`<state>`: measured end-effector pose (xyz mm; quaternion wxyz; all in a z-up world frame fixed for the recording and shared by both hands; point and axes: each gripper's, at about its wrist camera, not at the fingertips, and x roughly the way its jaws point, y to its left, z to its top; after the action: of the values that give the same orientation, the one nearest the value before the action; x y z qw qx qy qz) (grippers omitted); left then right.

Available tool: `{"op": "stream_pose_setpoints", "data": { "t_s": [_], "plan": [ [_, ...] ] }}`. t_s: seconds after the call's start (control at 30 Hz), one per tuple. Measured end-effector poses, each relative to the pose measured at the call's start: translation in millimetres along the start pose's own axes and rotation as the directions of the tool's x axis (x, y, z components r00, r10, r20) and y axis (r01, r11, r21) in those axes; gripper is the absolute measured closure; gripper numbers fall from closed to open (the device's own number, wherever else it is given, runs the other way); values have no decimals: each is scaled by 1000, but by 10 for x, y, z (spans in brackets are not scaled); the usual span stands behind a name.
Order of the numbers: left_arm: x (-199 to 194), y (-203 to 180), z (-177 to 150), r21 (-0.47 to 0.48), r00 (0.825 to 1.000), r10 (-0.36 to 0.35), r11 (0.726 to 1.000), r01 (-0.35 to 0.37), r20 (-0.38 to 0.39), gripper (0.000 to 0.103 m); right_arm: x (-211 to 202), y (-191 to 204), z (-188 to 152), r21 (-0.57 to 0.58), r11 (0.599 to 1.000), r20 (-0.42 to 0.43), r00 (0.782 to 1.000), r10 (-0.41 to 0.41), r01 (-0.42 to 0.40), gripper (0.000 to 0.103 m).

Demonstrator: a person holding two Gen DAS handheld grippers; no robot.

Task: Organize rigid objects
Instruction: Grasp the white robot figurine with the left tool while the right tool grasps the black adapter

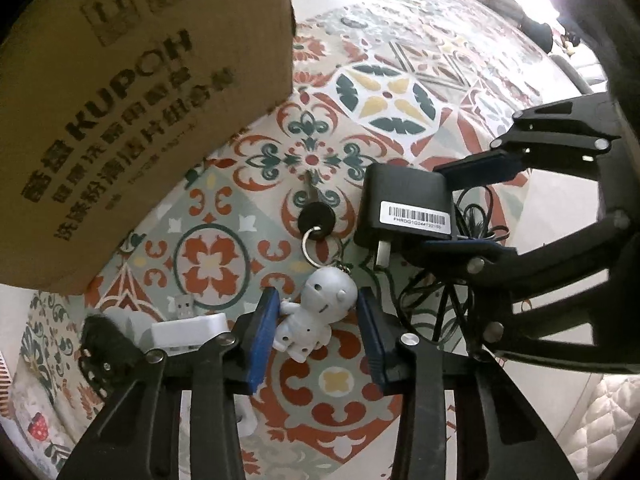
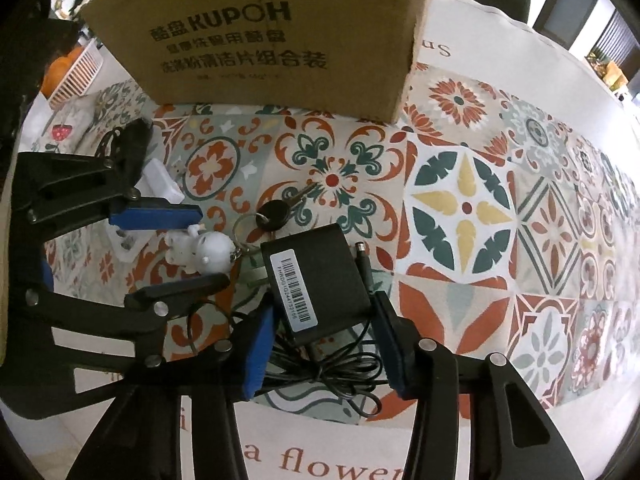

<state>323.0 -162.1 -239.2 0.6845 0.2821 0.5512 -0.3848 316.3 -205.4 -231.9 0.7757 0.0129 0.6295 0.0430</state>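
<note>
Nearest the left wrist camera, the left gripper [image 1: 318, 320] straddles a small white figurine [image 1: 310, 316] lying on the patterned tablecloth [image 1: 400, 92]. One blue pad [image 1: 264, 332] touches the figurine's arm, while the other stands just clear, so the jaws are not yet clamped. Just beside it, the right gripper [image 2: 324, 336] brackets the black power adapter [image 2: 316, 276] above its tangled cable [image 2: 340, 372]; whether its pads press it, I cannot tell. A key [image 1: 316, 216] lies beyond on the figurine's ring. Farther back stands a cardboard box [image 2: 280, 32].
</note>
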Motion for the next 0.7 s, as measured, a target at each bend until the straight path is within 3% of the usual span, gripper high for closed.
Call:
{"op": "stream_pose_setpoints", "data": {
  "t_s": [0.37,0.7],
  "plan": [
    [158,-155,96,-46,999,43,998,-41,34,66,-110,-197,-159,35,999,19,1000,1,-1,55],
    [-89,-59,-167,-201,992,41,980,-16,120,66,-339,-131,-292,72,997,78,997,2,-8,55]
  ]
}}
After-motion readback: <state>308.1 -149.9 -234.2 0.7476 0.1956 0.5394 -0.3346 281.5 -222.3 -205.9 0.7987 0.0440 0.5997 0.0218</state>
